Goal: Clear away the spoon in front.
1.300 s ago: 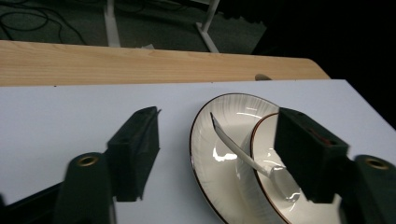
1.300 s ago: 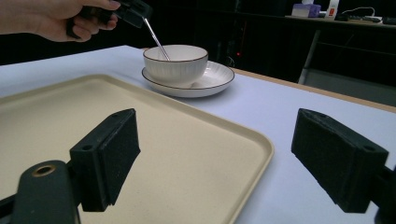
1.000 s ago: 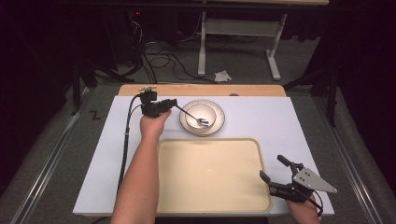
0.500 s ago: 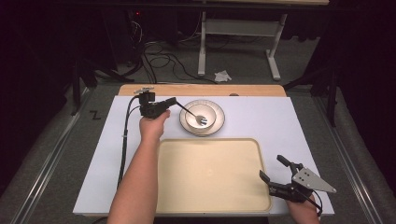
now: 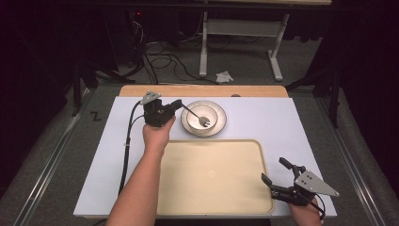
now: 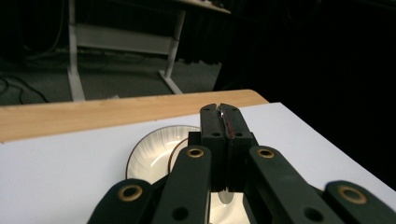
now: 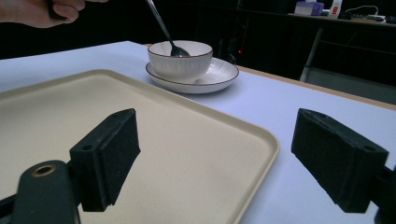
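One spoon [image 5: 195, 115] is pinched tight in the left gripper [image 5: 177, 104], its round end down in the bowl [image 5: 203, 117] on a plate [image 5: 220, 126]. The right gripper [image 5: 274, 174] gapes wide by the tray [image 5: 211, 188].

The worktop [image 5: 117, 155] has a white cover, and a strip of bare wood [image 5: 202, 90] shows along its far edge. A large cream tray [image 5: 211, 179] lies on the near part. Just behind the tray stands a white saucer [image 5: 221, 125], which carries a bowl [image 5: 203, 117].
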The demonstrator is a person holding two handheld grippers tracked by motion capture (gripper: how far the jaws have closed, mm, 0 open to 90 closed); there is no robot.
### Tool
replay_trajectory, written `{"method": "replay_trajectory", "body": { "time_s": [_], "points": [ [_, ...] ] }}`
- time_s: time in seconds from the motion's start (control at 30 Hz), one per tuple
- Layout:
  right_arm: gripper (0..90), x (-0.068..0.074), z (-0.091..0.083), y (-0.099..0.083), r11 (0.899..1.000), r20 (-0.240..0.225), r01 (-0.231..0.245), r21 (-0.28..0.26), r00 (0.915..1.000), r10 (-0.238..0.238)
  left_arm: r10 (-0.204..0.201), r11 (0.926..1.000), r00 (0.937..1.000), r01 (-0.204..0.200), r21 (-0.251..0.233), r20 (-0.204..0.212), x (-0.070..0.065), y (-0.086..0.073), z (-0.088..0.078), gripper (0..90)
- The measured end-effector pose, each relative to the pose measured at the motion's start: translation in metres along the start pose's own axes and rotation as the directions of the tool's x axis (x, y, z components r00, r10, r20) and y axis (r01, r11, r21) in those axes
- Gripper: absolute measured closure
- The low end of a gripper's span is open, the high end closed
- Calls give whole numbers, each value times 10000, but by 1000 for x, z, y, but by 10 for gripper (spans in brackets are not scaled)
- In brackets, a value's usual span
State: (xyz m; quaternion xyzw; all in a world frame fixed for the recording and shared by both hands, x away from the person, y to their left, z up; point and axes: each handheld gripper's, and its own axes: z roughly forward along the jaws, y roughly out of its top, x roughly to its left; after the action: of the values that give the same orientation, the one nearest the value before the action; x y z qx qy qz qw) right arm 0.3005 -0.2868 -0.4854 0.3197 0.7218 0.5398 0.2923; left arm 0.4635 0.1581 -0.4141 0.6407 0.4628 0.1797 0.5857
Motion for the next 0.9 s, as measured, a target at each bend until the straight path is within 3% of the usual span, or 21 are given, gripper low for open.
{"method": "replay_trajectory", "body": {
  "time_s": [0.07, 0.17, 0.43, 0.63, 0.9],
  "points": [
    [160, 0, -1, 0, 10000, 1, 24, -65, 10000, -24, 377, 9992, 9992, -379, -105, -128, -6, 1, -5, 898],
    [159, -1, -2, 0, 9999, 45, -36, -109, 10000, 36, 635, 9974, 9978, -641, -321, -198, -12, 2, -12, 898],
    [159, -1, -2, 0, 9999, 221, 106, -72, 9997, -105, 1439, 9846, 9890, -1464, -951, -328, -31, 6, -30, 898],
    [159, 0, -2, -1, 9999, 281, 127, -27, 9995, -126, 1794, 9752, 9828, -1836, -1236, -445, -40, 7, -42, 897],
    [160, -1, -2, -1, 10000, 276, 76, 33, 9996, -77, 1973, 9697, 9793, -2019, -1373, -465, -47, 2, -69, 897]
  ]
}}
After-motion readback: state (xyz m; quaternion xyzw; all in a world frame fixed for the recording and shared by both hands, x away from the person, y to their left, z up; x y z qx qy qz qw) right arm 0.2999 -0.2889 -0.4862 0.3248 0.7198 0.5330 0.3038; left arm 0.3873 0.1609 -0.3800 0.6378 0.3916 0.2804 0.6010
